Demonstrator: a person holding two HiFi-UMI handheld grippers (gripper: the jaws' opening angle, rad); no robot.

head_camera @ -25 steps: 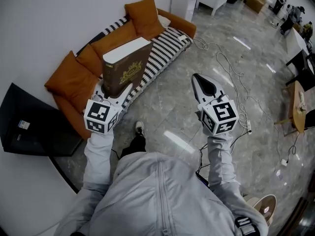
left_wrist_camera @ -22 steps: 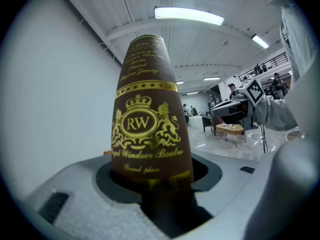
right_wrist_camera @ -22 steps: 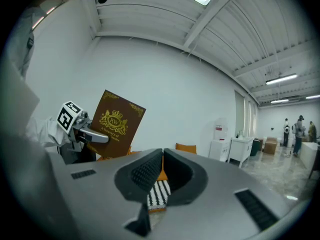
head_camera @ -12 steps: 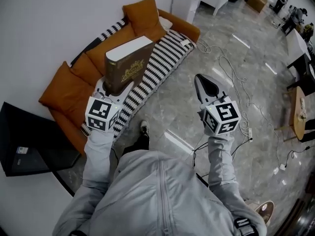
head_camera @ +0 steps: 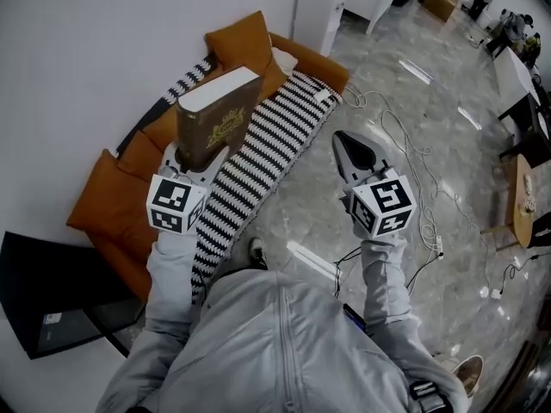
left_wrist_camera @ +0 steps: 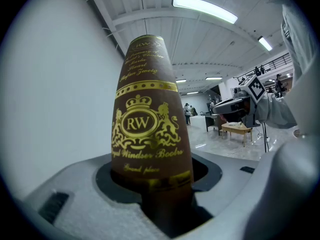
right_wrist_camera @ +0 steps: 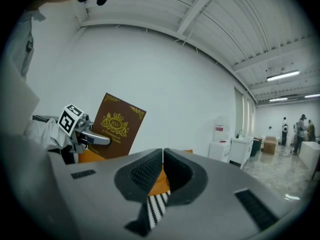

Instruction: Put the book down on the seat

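Left gripper (head_camera: 201, 160): jaws set wide and clamped on the lower end of the book (head_camera: 217, 114). The book stands upright in the grip with its spine toward that gripper's camera, raised clear of the sofa (head_camera: 120, 205) and its striped throw (head_camera: 258, 157). Right gripper (head_camera: 349, 149): jaws together, holding nothing, over the floor (head_camera: 413, 144) beside the sofa. Both forearms reach forward, well apart, at about the same height.
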